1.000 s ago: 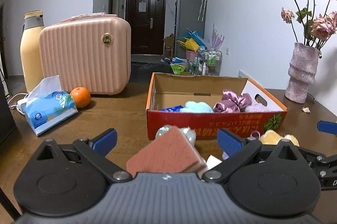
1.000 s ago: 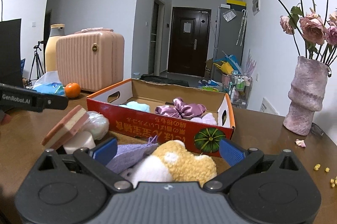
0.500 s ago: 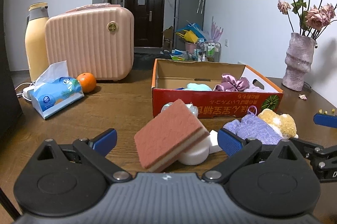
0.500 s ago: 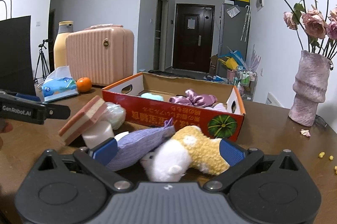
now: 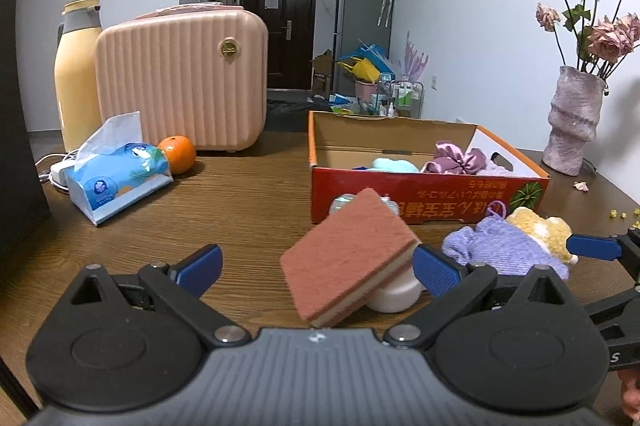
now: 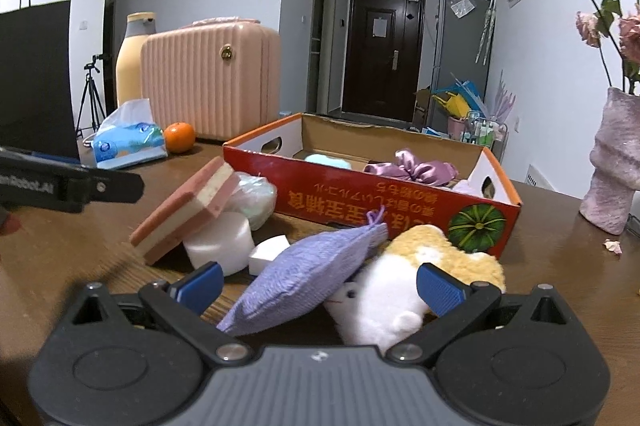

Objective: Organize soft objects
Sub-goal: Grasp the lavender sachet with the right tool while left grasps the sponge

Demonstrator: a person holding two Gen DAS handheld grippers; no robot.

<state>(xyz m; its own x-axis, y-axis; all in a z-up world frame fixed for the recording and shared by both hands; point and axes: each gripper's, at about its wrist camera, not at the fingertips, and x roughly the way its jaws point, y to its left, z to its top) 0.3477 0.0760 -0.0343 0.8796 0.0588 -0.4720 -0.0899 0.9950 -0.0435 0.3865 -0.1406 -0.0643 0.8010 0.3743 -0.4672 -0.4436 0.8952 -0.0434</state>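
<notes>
While both grippers sit low over the brown wooden table [image 5: 240, 210], each one has its blue tips spread wide and holds nothing. Closest to the right gripper [image 6: 318, 284] lie a lilac knitted pouch [image 6: 308, 278] and a fluffy white-and-yellow plush toy [image 6: 404, 290], touching each other, right between its tips. Closest to the left gripper [image 5: 318, 266] is a reddish-brown scrub sponge with a cream middle [image 5: 348, 250]. It leans tilted on a round white foam puff [image 5: 394, 296], and a small white foam wedge [image 6: 269, 252] lies just beside that.

All of these look light and squishy. I think the sponge is best pinched across its flat faces, near the middle, so it does not flop. The pouch and toy would squash a lot, so a deep bite on the fat part seems safest.

Behind the pile sits a crinkly clear-wrapped ball [image 6: 256, 200]. Next comes the red cardboard box [image 5: 420, 198], already holding a shiny purple bow [image 5: 460, 160] and a pale blue soft thing [image 5: 394, 165]. Far off stand a pink ribbed case [image 5: 180, 82] and an orange [image 5: 177, 154].
</notes>
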